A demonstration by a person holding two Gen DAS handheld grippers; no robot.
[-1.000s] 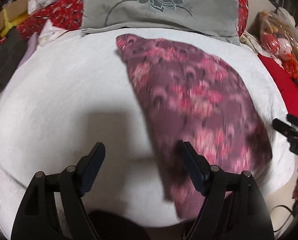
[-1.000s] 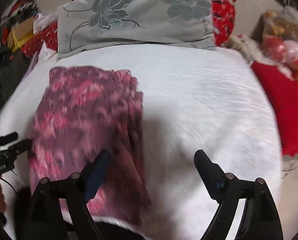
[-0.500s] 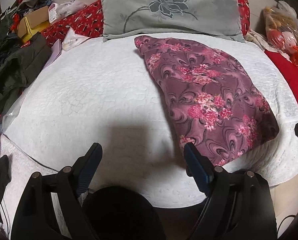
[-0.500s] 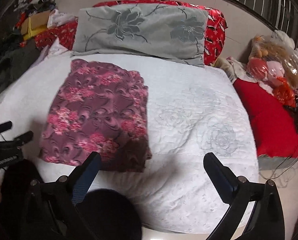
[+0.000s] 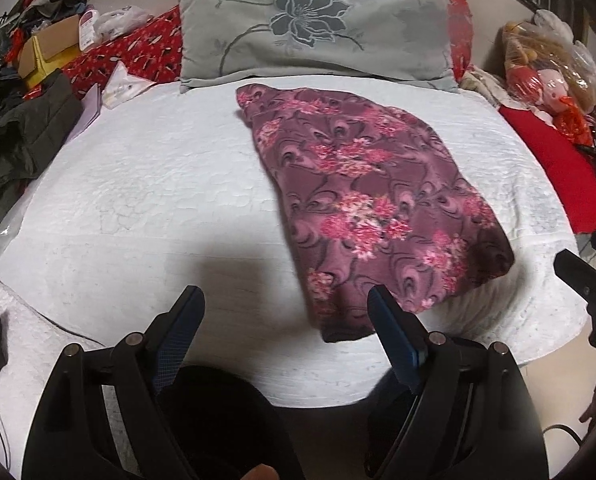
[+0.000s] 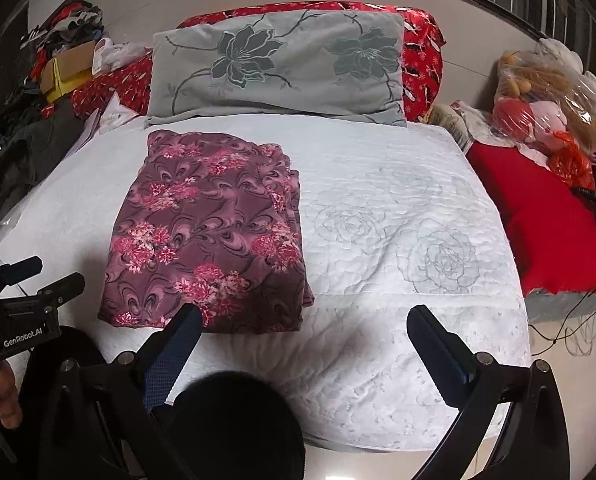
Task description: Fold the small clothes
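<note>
Your left gripper (image 5: 284, 300) sits at the bottom of the left wrist frame, fingers spread wide, holding nothing. Your right gripper (image 6: 303, 318) sits at the bottom of the right wrist frame, also spread wide and holding nothing. Just beyond both, the folded floral cloth (image 6: 210, 232) lies flat on the white quilt (image 6: 397, 240), centre-left in the right view and centre-right in the left view (image 5: 369, 208). Neither gripper touches it. Farther back, a grey flower pillow (image 5: 317, 28) lies at the top centre, its lower edge close to the cloth's far edge.
</note>
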